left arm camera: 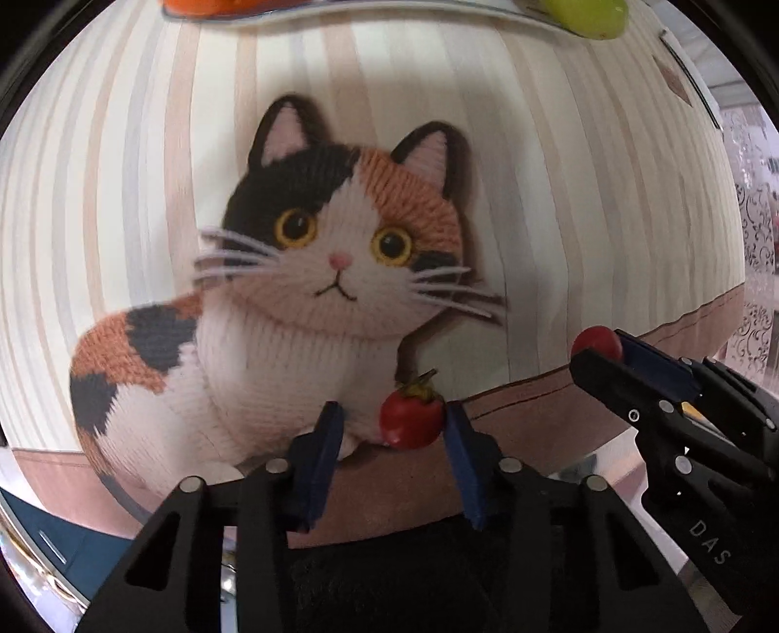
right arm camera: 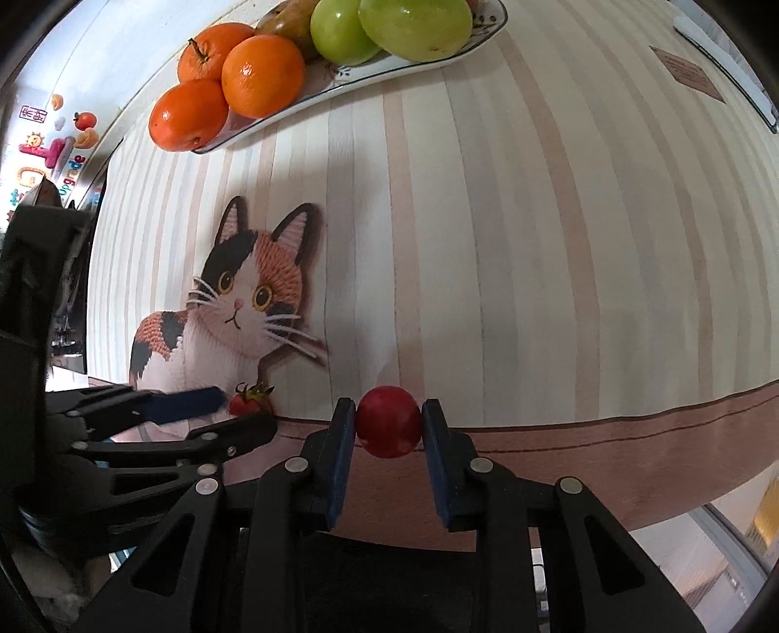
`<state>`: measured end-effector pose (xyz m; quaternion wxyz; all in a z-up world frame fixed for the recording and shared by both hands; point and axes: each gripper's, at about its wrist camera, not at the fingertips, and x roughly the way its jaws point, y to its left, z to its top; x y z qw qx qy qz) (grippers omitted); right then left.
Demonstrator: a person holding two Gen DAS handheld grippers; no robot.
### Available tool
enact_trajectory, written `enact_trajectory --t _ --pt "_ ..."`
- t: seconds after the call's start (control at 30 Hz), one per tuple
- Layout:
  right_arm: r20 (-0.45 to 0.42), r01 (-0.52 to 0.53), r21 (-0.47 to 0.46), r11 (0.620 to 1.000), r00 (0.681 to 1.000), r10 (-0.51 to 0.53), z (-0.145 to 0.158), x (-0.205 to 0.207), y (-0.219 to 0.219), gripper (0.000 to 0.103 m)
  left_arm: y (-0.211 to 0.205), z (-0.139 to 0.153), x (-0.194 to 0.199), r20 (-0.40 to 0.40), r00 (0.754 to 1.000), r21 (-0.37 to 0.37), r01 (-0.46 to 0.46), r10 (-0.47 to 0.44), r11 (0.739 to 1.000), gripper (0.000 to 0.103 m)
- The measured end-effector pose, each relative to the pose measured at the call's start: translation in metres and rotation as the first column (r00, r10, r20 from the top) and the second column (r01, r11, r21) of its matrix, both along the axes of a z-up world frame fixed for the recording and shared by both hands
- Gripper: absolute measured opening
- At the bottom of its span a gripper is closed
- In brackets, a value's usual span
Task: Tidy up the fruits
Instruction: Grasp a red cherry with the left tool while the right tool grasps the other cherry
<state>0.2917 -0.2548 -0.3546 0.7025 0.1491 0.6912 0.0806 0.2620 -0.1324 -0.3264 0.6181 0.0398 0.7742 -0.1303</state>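
A small red tomato with a green stalk (left arm camera: 411, 421) lies on the striped mat at the printed cat's feet. My left gripper (left arm camera: 392, 438) stands around it: the right pad touches the tomato, the left pad is a little apart from it, so the jaws are open. From the right wrist view the same tomato (right arm camera: 250, 401) sits at the tips of the left gripper (right arm camera: 246, 411). My right gripper (right arm camera: 388, 423) is shut on a smooth round red fruit (right arm camera: 388, 421), just above the mat's brown border. The left wrist view shows that fruit (left arm camera: 596, 343) at the right gripper (left arm camera: 601, 353).
A white plate (right arm camera: 272, 119) at the far side of the mat holds three oranges (right arm camera: 263, 75), green apples (right arm camera: 414, 24) and a brownish fruit behind them. The mat with the cat picture (left arm camera: 341, 243) covers the table. The table edge runs close behind both grippers.
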Motion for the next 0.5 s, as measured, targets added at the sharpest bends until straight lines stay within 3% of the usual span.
enact_trajectory --t 0.07,0.33,0.5 --pt "0.003 0.003 0.002 1.000 1.000 -0.003 0.001 0.000 0.000 0.030 -0.002 0.001 0.001 0.008 1.000 -0.001 0.006 -0.006 1.000 0.023" --pt "0.040 0.016 0.013 1.000 0.999 -0.017 0.011 0.010 -0.002 0.030 0.009 0.011 0.012 0.042 0.998 -0.028 -0.048 0.049 0.998 0.023" --pt "0.083 0.029 0.038 0.999 0.996 -0.032 0.030 0.024 -0.008 0.030 0.022 0.043 0.035 0.085 0.991 -0.083 -0.101 0.108 0.991 0.023"
